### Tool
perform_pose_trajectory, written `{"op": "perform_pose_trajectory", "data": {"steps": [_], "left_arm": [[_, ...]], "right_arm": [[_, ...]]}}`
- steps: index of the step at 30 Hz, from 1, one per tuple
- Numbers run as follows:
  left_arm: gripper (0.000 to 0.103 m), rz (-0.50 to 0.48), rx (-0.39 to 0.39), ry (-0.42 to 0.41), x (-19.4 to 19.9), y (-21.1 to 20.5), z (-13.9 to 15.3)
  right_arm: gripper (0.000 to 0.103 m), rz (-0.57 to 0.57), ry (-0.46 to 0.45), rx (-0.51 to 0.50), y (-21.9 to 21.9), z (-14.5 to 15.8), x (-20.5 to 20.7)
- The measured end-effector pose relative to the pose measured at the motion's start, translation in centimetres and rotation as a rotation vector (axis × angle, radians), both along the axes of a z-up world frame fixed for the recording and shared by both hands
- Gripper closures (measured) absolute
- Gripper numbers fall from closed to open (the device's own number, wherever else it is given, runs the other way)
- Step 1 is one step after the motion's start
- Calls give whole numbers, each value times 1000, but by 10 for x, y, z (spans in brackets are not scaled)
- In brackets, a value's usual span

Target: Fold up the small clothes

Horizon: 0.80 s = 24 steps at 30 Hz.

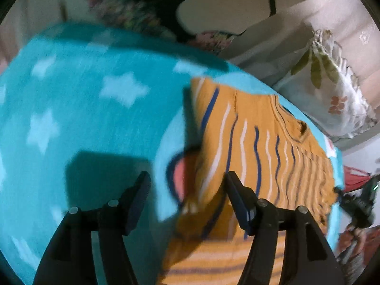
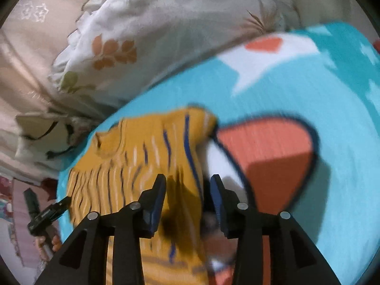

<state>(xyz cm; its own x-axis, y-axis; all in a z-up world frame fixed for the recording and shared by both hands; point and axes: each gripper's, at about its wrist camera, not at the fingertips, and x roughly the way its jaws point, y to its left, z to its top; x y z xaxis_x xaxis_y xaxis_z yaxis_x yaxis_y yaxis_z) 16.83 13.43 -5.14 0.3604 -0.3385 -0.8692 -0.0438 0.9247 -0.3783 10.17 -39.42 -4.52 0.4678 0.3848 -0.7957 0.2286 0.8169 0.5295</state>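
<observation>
One small garment: a mustard-yellow shirt (image 1: 256,142) with blue and white stripes, lying on a turquoise star-print blanket (image 1: 71,99). Collar end points toward the floral pillow (image 1: 332,90); long axis runs from there back toward both claws. Stripes cross that axis. The near part of the shirt is bunched and partly doubled over, blurred, so the exact fold line cannot be made out. Through the other camera the shirt (image 2: 142,156) sits just beside the blanket's large orange cartoon patch (image 2: 273,161), its edge touching the patch's dark outline.

Left claw (image 1: 187,178): fingers wide apart, nothing between them. Its right finger is over the shirt's near edge, its left finger over bare blanket; contact with the cloth cannot be told.

Right claw (image 2: 187,180): fingers apart, straddling the shirt's raised edge, not closed on it. A dark shadow falls on the fabric between them.

Around the shirt: one floral pillow (image 2: 147,38) beyond the collar end, against pale bedding. A second, paler cushion (image 2: 40,133) with dark trim lies beside it. Past the blanket edge nearest the shirt's hem side, a black device (image 2: 45,213), too blurred to identify. Nothing lies on top of the shirt.
</observation>
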Motion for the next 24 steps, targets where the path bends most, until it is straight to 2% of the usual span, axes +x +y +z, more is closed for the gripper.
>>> {"op": "perform_pose_trajectory", "data": {"steps": [4,8,12,16,20,24], "left_arm": [[39,28,-113,54,-34,6,-18],[39,15,-189,69,-72,4,-19],[39,-15,-237,86,-105,-14,-23],[39,-28,-275,93,-147,-13,-26],[39,1,-310,90,-188,-8,-27],[39,47,-352,98,-212,-3,-30]], "right_arm": [[61,30,69,119,3,-28,-43],[61,55,68,268,17,-45,-75],[61,111,76,375,35,-56,-102],[60,169,109,496,49,-70,-134],[60,280,143,535,71,-73,-164],[60,370,177,551,88,-74,-186]]}}
